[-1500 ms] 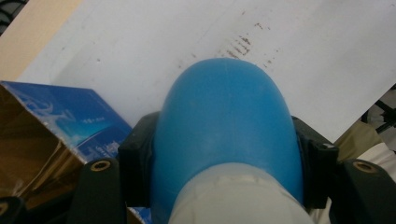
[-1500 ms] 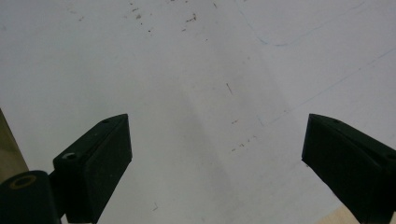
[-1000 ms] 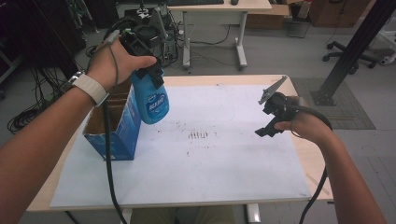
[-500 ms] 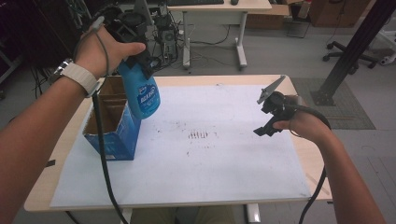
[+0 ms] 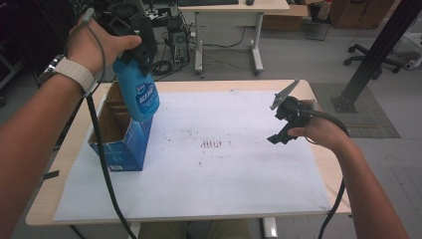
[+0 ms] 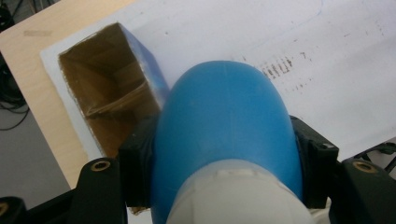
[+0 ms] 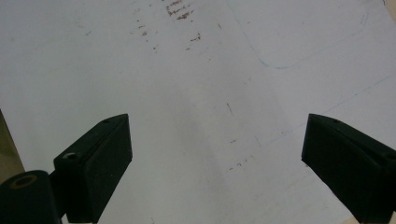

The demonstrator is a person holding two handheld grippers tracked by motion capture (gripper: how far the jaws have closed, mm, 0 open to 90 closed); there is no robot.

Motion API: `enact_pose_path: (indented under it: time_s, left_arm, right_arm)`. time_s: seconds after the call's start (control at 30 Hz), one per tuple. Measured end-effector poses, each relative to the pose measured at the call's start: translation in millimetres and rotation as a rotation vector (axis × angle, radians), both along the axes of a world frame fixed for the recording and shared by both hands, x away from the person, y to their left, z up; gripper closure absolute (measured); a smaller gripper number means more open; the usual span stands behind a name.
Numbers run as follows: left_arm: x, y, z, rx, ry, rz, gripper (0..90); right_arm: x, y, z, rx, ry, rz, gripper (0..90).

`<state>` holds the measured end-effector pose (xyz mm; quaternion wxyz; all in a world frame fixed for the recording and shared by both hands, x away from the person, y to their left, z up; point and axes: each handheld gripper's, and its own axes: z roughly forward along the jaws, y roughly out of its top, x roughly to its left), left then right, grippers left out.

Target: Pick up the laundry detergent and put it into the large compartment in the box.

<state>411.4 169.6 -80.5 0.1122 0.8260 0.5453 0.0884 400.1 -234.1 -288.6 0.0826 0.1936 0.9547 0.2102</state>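
Observation:
A blue plastic bottle [image 5: 141, 95] with a white label hangs in the air, base down, held by its upper part in my left gripper [image 5: 133, 50], which is shut on it. Its base hovers over the right wall of an open-topped blue cardboard box [image 5: 122, 144] standing at the table's left. In the left gripper view the bottle [image 6: 224, 126] sits between the black jaws of the left gripper [image 6: 224, 170], with the box's brown inside [image 6: 105, 100] below and to the left. My right gripper [image 5: 281, 127] is held above the table's right side, open and empty. In its own view the right gripper [image 7: 219, 158] has its jaws wide apart over white paper.
A white paper sheet [image 5: 224, 184] covers most of the wooden table [image 5: 45, 209], with dark smudges [image 5: 211, 144] near its middle. Cables trail from both grippers. Beyond the table stand a desk [image 5: 234, 7], tangled wires, an office chair [image 5: 393, 55] and a black post [image 5: 378, 50].
My left gripper has carried the bottle up and to the left, so that it now hangs over the box's right wall. The right gripper has stayed in place, open.

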Motion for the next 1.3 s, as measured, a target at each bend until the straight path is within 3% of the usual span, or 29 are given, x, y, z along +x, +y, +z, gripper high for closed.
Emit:
enact_pose_path:
  time_s: [0.73,0.9,1.3]
  left_arm:
    - [0.1,40.2,8.7,0.014,-0.001,0.166,37.2]
    - [0.5,52.6,4.0,0.032,-0.014,0.219,37.2]
    - [2.5,71.2,-10.9,0.041,-0.006,0.272,37.2]
  right_arm:
    - [1.7,1.1,0.8,0.008,-0.010,0.005,8.6]
    - [1.4,1.2,1.8,0.006,-0.012,0.008,8.6]
    - [1.5,0.7,1.8,0.004,-0.013,0.004,8.6]
